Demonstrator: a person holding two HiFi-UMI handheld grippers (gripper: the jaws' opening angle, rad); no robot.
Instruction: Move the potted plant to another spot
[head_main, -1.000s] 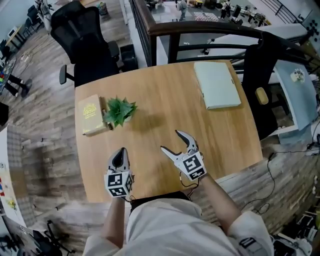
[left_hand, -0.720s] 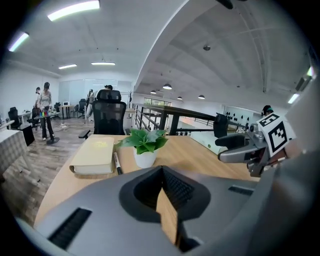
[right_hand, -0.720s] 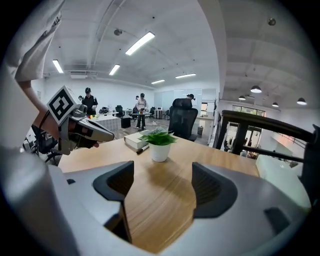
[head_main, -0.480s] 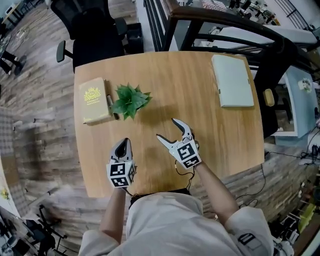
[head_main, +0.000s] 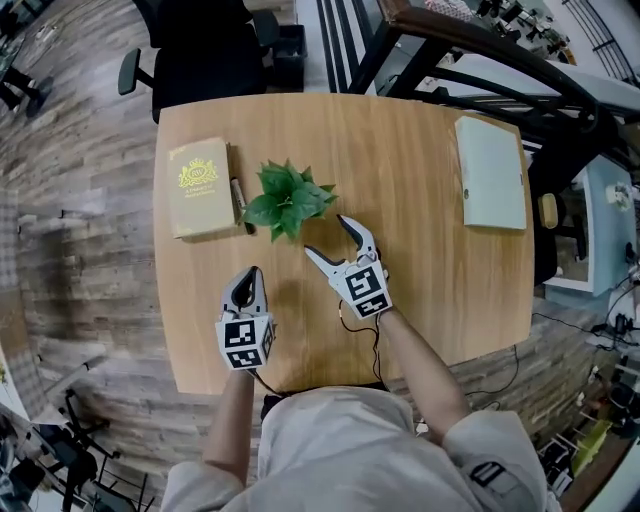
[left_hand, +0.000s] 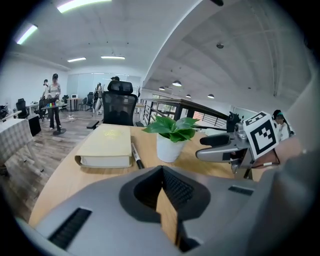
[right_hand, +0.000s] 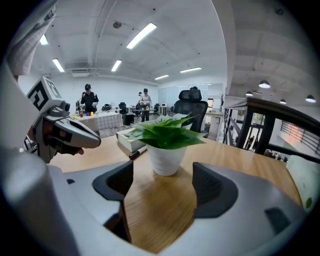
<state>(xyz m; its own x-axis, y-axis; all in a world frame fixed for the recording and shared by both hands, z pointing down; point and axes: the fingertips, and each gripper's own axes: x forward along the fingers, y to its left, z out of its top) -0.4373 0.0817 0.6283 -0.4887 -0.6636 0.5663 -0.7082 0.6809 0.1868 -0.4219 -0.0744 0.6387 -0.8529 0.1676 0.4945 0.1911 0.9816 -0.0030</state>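
One potted plant, one book, one pen: green leaves, white pot. My right fingers gape empty, left fingers together.

The place is an open-plan office. A wooden desk carries a thick yellow book, a marker pen, a small potted plant and a pale closed folder or laptop. A black high-backed office chair stands at its far side on wood-plank flooring. Long strip lights line the white ceiling. Farther back, 2 people stand by tables near other swivel chairs, and a dark railing runs beside the desk.
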